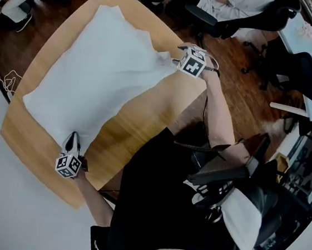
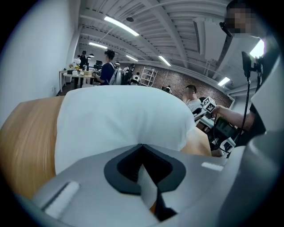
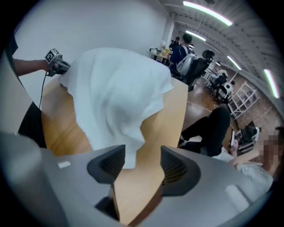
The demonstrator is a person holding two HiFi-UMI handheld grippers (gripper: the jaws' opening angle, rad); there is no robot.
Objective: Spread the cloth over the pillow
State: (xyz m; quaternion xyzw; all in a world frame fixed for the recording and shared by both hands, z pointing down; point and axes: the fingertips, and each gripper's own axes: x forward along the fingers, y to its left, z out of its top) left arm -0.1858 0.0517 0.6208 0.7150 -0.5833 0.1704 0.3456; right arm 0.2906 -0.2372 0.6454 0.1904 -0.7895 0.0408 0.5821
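Observation:
A white cloth (image 1: 100, 76) lies spread over a puffy pillow shape on the wooden table (image 1: 139, 125); the pillow itself is hidden under it. My left gripper (image 1: 73, 138) sits at the cloth's near left corner. In the left gripper view that gripper (image 2: 142, 148) is shut, with a strip of the cloth (image 2: 120, 119) pinched between its pads. My right gripper (image 1: 178, 56) stands at the far right corner. In the right gripper view it (image 3: 142, 162) is open above bare wood, and the cloth's (image 3: 115, 97) rumpled corner lies loose beside its left pad.
The table's right edge (image 3: 188, 111) runs close beside the right gripper, with dark floor below. Office chairs (image 1: 235, 18) and seated people crowd the far right side. A desk with equipment (image 1: 302, 166) stands at the right. More people stand at desks (image 2: 95, 73) in the background.

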